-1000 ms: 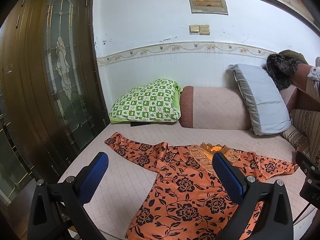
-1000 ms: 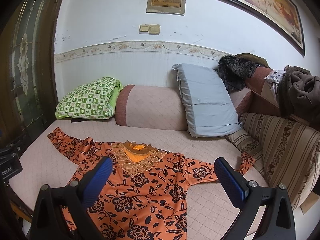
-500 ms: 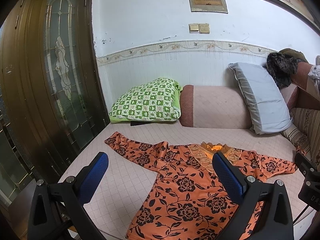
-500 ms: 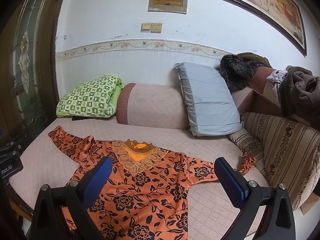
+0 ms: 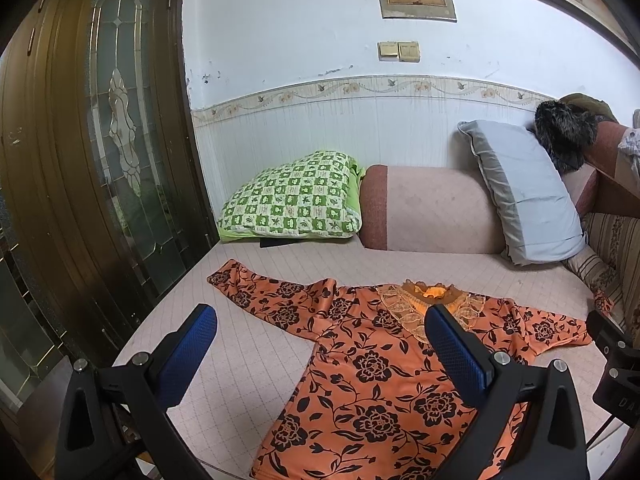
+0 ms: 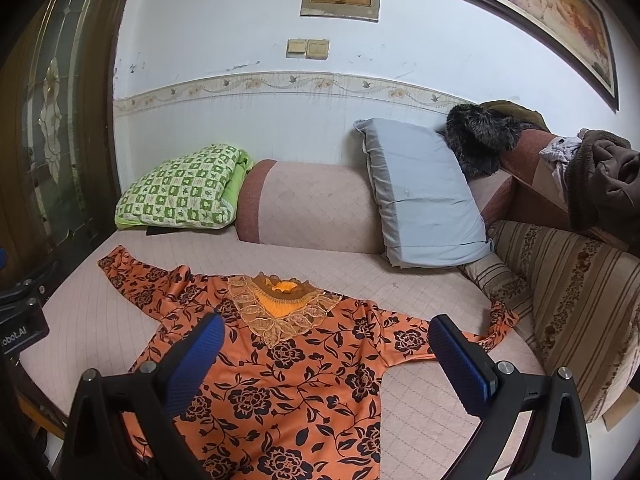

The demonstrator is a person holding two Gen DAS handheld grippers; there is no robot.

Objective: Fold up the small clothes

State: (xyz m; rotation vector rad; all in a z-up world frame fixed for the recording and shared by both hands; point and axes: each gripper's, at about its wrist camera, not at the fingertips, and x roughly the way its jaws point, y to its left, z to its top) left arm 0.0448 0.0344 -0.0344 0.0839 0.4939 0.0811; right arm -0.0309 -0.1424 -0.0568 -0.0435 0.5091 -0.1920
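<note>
An orange blouse (image 5: pixel 372 364) with black flowers is lying flat and unfolded on the pink quilted sofa seat (image 5: pixel 256 344), collar pointing toward 12 o'clock, sleeves stretching toward 10 and 3 o'clock. The left gripper (image 5: pixel 320 348) is hovering above the blouse with its blue pads spread wide, pinching nothing. The right gripper (image 6: pixel 324 352) is likewise hanging over the blouse, fingers spread apart and gripping nothing. A green checked pillow (image 6: pixel 180 192) and a grey pillow (image 6: pixel 420 196) are leaning at the back.
</note>
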